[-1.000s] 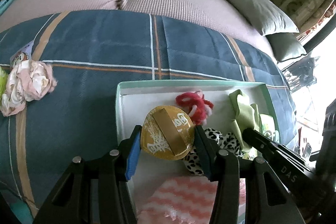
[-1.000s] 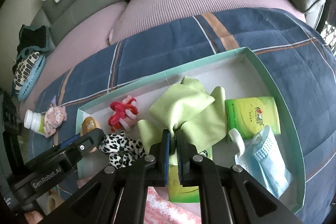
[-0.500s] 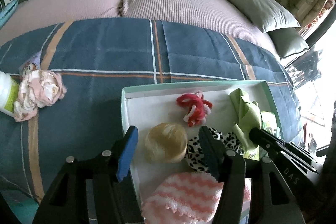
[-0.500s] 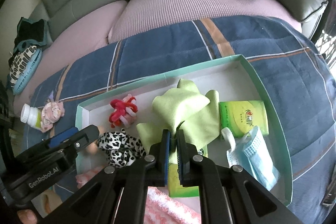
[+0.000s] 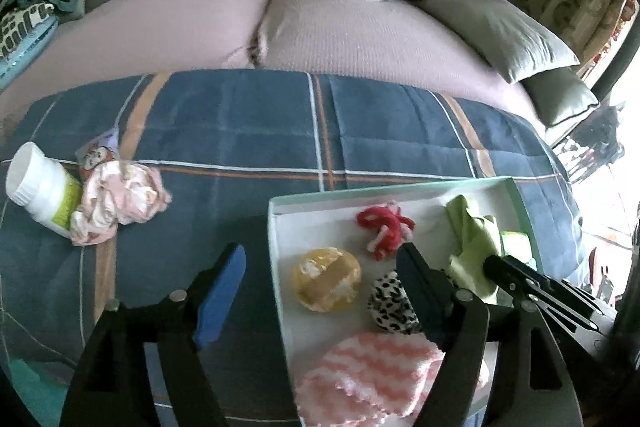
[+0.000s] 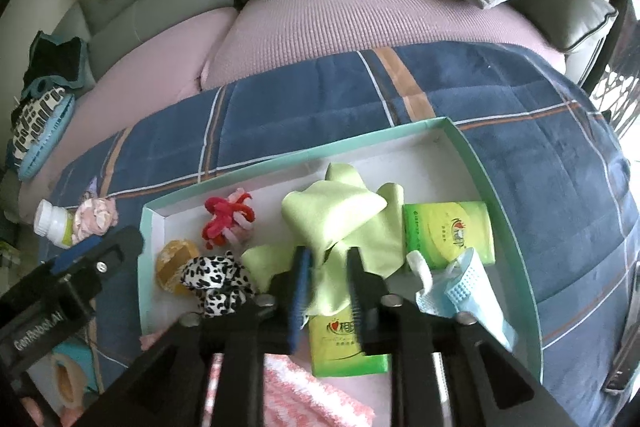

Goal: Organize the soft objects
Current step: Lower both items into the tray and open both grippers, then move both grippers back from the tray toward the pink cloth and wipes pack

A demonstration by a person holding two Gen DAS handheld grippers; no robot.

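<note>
The step in hand looked like the release of two soft pieces into the shallow box [image 6: 496, 187] on the blue plaid blanket [image 5: 240, 131]. The left gripper [image 5: 320, 275] had its jaws wide and still opening, pressing on nothing: the yellow round sponge [image 5: 326, 279] lay loose on the box floor between and just beyond them, nearer the right-hand jaw, while the left-hand jaw hung outside the box wall over the blanket. The right gripper [image 6: 328, 279] was opening too, its jaws only a little apart, and the green cloth [image 6: 336, 219] sat in the gap between them, draped ahead onto the box floor; its pads no longer seemed to pinch it. The next move would likely call for lifting both grippers clear without dragging either piece, then carrying the left one out past its left-hand jaw to the crumpled pink cloth [image 5: 120, 203] beside the white bottle [image 5: 40, 195].
</note>
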